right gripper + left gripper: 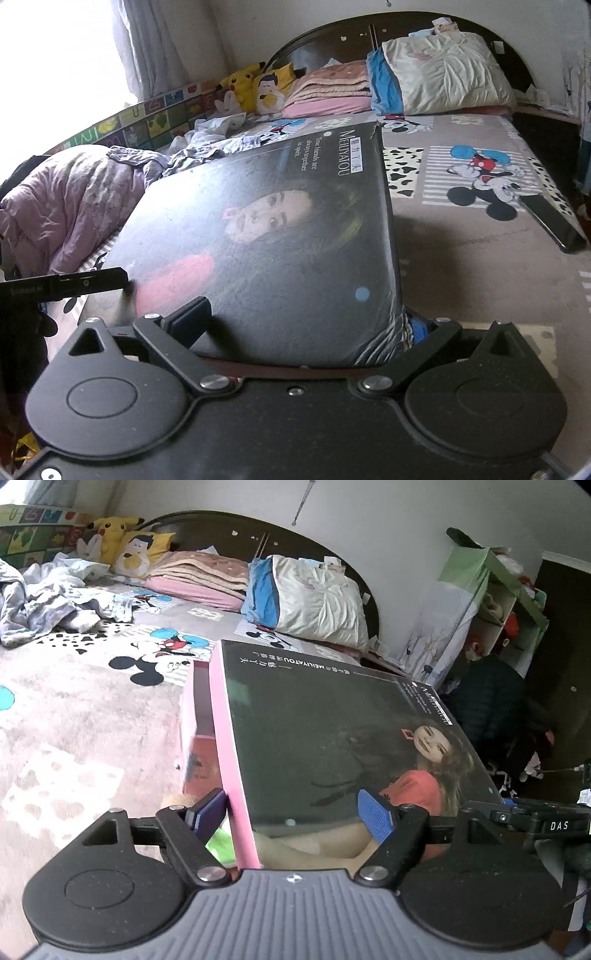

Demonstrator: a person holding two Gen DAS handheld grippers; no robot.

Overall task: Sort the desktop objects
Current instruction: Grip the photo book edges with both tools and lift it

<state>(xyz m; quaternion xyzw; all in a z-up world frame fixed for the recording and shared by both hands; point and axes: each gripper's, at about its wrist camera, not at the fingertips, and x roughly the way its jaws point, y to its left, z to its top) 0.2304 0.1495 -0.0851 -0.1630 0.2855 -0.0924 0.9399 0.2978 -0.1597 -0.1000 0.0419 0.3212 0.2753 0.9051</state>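
A large flat box (325, 738) with a dark lid showing a girl in red and pink sides is held above the bed. My left gripper (291, 812) is shut on its near edge, one blue pad on the pink side, the other on the lid. The same box (273, 236) fills the right wrist view. My right gripper (306, 325) is shut on its near edge, with the fingers either side of the box. The left gripper's arm (66, 284) shows at the box's left edge.
The bed (461, 266) has a Mickey Mouse sheet. A dark phone-like slab (550, 221) lies on it at right. Pillows (317, 598), folded blankets (199, 576) and plush toys (110, 531) sit by the headboard. Crumpled bedding (74, 192) lies left. A green shelf (498, 590) stands right.
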